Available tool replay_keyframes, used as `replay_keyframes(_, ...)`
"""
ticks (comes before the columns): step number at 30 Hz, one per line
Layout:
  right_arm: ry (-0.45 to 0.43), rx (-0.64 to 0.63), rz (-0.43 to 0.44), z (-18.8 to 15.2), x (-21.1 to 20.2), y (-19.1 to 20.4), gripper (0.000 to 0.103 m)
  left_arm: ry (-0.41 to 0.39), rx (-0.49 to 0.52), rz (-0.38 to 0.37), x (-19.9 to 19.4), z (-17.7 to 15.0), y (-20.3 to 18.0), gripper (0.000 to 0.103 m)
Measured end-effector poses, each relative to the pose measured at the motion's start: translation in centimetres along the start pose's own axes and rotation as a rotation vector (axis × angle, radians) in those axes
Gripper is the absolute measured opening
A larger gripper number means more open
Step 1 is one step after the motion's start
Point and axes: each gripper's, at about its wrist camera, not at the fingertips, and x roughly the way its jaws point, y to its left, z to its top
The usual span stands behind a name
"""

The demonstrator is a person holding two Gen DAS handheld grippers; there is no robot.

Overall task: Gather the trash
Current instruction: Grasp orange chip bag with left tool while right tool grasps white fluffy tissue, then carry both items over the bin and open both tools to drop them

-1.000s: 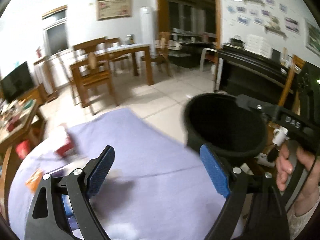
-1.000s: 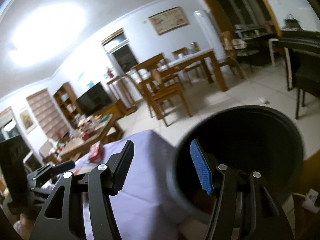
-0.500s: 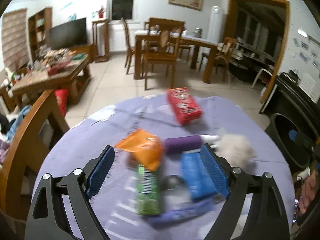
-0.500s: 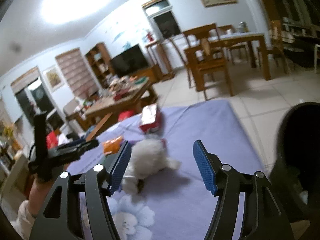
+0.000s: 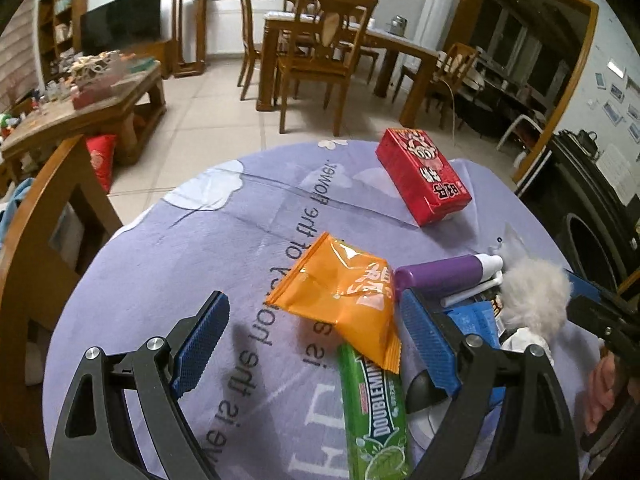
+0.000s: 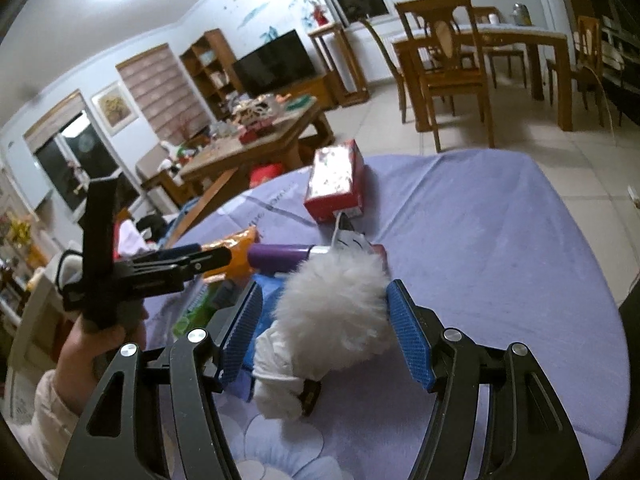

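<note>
A heap of trash lies on the purple cloth (image 5: pixel 240 216): an orange snack packet (image 5: pixel 344 288), a green gum pack (image 5: pixel 376 412), a purple tube (image 5: pixel 444 272), a blue wrapper (image 5: pixel 476 316), a red box (image 5: pixel 424 176) and a fluffy white ball (image 6: pixel 336 300). My left gripper (image 5: pixel 316 340) is open, above the orange packet and the gum pack. My right gripper (image 6: pixel 324 332) is open, with its fingers on either side of the fluffy white ball and a white crumpled wad (image 6: pixel 276 380). The ball also shows in the left wrist view (image 5: pixel 536 300).
A wooden chair back (image 5: pixel 36 216) stands at the table's left edge. A black bin (image 5: pixel 588 248) stands off the right edge. A cluttered coffee table (image 5: pixel 80 96) and a dining set (image 5: pixel 336 48) stand further back.
Both grippers have swung from the black bin back over the table. The left one has come down closer to the trash heap. The right one has closed in around the fluffy ball.
</note>
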Motion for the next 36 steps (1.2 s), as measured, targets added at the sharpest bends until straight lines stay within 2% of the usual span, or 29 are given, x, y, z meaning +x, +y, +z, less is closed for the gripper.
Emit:
replay_keyframes(1,0.005,0.002,0.001,-0.2,0.0,-0.8,0.064,0.008,-0.002,-0.005,0.3,0.2,0.4,0.097)
replay_keyframes(2,0.013,0.005,0.001,-0.1,0.3,-1.0,0.064,0.012,-0.007,-0.010,0.5,0.2,0.4,0.098)
replay_keyframes(5,0.031,0.006,0.004,0.3,0.9,-1.3,0.065,0.013,-0.006,-0.037,0.9,0.5,0.4,0.098)
replay_keyframes(8,0.040,-0.005,0.000,0.0,1.4,-1.5,0.064,-0.003,0.018,-0.030,0.9,0.5,-0.1,0.096)
replay_keyframes(9,0.042,-0.012,-0.003,0.0,1.5,-1.5,0.064,-0.003,0.027,-0.024,0.9,0.4,-0.2,0.085)
replay_keyframes(10,0.041,-0.018,-0.005,-0.1,1.5,-1.5,0.063,0.003,0.029,-0.023,1.0,0.3,-0.3,0.068)
replay_keyframes(12,0.037,-0.024,-0.009,-0.1,1.6,-1.5,0.052,-0.006,0.039,0.003,1.0,0.1,-0.5,0.062)
replay_keyframes(16,0.036,-0.044,-0.015,-0.2,1.7,-1.4,0.041,-0.018,0.018,-0.022,0.8,0.2,-0.3,0.049)
replay_keyframes(17,0.030,-0.053,-0.018,-0.3,1.5,-1.2,0.039,-0.024,0.016,-0.028,0.6,0.2,-0.4,0.042)
replay_keyframes(18,0.025,-0.059,-0.019,-0.3,1.4,-1.1,0.037,-0.026,0.012,-0.038,0.4,0.2,-0.4,0.024)
replay_keyframes(23,-0.002,-0.054,-0.010,-0.6,0.4,-1.0,0.035,-0.060,-0.009,-0.059,-1.1,-0.3,-0.6,0.024)
replay_keyframes(27,-0.072,-0.013,0.015,-0.7,-2.0,-1.6,0.035,-0.110,-0.002,-0.073,-3.4,-0.7,-1.8,0.024)
replay_keyframes(36,-0.200,0.045,0.035,-1.2,-8.7,-3.6,0.035,-0.208,0.061,-0.145,-7.8,-1.3,-7.6,0.024)
